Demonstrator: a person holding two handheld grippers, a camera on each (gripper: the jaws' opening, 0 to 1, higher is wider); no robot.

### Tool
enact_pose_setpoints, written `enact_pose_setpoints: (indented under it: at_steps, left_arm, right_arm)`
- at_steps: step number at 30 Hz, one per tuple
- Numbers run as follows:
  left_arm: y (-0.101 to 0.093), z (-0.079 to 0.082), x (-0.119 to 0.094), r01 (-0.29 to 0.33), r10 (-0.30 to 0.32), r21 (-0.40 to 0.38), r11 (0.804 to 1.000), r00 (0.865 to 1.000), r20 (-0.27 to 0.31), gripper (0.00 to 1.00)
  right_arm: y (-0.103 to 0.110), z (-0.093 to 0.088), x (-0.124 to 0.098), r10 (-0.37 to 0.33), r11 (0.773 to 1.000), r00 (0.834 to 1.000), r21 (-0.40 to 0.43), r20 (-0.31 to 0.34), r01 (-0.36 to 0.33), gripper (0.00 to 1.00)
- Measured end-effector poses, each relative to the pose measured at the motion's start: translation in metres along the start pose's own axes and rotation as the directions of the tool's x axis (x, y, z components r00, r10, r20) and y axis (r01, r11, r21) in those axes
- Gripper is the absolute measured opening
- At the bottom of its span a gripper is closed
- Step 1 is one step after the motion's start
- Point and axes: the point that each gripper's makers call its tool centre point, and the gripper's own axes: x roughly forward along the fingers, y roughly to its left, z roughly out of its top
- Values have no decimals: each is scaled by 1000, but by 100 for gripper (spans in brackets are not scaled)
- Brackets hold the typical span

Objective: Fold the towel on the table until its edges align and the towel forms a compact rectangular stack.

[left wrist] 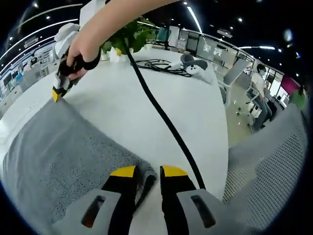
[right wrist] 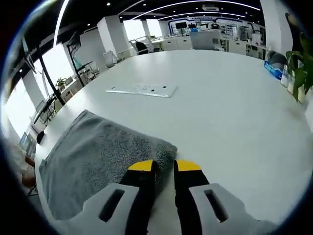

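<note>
A grey towel [left wrist: 58, 156] lies flat on the white table [left wrist: 122, 98]. My left gripper [left wrist: 148, 172] is at the bottom of the left gripper view, shut on the towel's near corner, with a fold of cloth between its yellow-tipped jaws. At the upper left of that view, a hand holds my right gripper [left wrist: 57, 93], which pinches the towel's far corner. In the right gripper view, the right gripper [right wrist: 165, 166] is shut on a corner of the towel [right wrist: 98, 161], which spreads away to the left over the table [right wrist: 220, 107].
A black cable [left wrist: 161, 117] runs across the table from near my left gripper toward a potted plant [left wrist: 129, 36] and white devices [left wrist: 190, 63]. A mesh chair [left wrist: 274, 171] stands off the table's edge. A white flat strip [right wrist: 142, 90] lies beyond the towel.
</note>
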Motion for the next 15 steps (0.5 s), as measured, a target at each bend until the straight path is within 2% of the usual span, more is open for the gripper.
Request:
enact_pose_setpoints:
  at_steps: [2, 4, 9, 12, 15]
  left_arm:
    - [0, -1, 0, -4, 5, 34, 999, 1000, -8, 17]
    - [2, 0, 0, -7, 7, 76, 997, 1000, 3, 11]
    - [5, 0, -1, -4, 4, 45, 999, 1000, 12, 5]
    - [5, 0, -2, 0, 0, 36, 999, 1000, 13, 4]
    - [5, 2, -4, 6, -7, 22, 1000, 1000, 25, 4]
  right_arm:
    - [0, -1, 2, 2, 1000, 1000, 8, 3, -2, 12]
    - [-3, -3, 3, -4, 1000, 1000, 25, -1, 4, 13]
    - [-3, -2, 4, -6, 999, 1000, 37, 19, 5, 13]
    - [2, -4, 5, 30, 997, 999, 74, 15, -31, 5]
    - [1, -2, 5, 19, 998, 1000, 61, 20, -20, 3]
